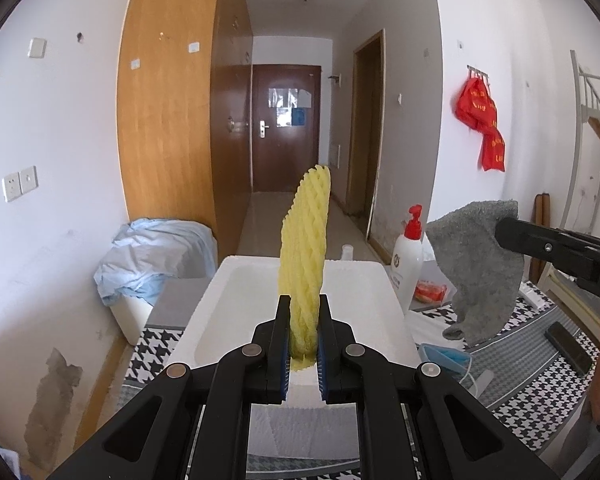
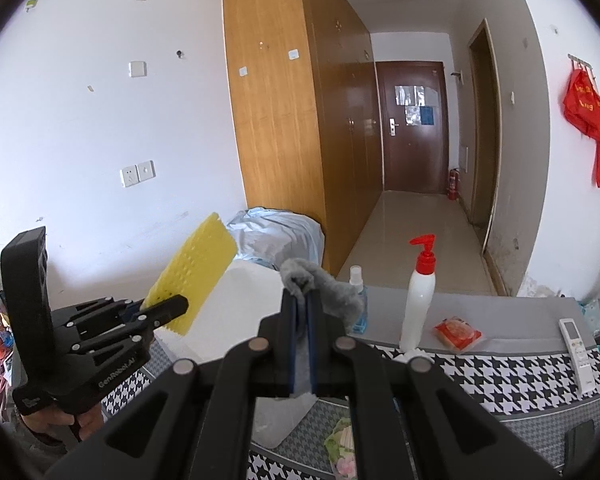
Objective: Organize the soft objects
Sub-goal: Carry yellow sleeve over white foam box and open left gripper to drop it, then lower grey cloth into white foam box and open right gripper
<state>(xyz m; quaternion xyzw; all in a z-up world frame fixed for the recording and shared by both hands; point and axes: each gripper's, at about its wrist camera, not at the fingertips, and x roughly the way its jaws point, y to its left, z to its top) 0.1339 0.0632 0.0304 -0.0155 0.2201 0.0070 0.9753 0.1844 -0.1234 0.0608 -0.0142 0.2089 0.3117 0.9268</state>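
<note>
My left gripper point(image 1: 304, 308) is shut on a yellow foam net sleeve point(image 1: 305, 248) that stands upright above a white foam box point(image 1: 388, 300). The sleeve also shows in the right wrist view point(image 2: 194, 276), held over the box's point(image 2: 244, 300) left side by the left gripper point(image 2: 168, 308). My right gripper point(image 2: 302, 300) is shut on a grey cloth point(image 2: 332, 288). In the left wrist view the grey cloth point(image 1: 480, 268) hangs from the right gripper point(image 1: 508, 232), in the air to the right of the box.
The houndstooth-covered table point(image 2: 500, 376) carries a white pump bottle with a red top point(image 2: 418, 304), a small spray bottle point(image 2: 358, 292), an orange packet point(image 2: 458, 332) and a remote point(image 2: 578, 352). A black phone point(image 1: 570, 344) and a blue mask point(image 1: 444, 356) lie right of the box.
</note>
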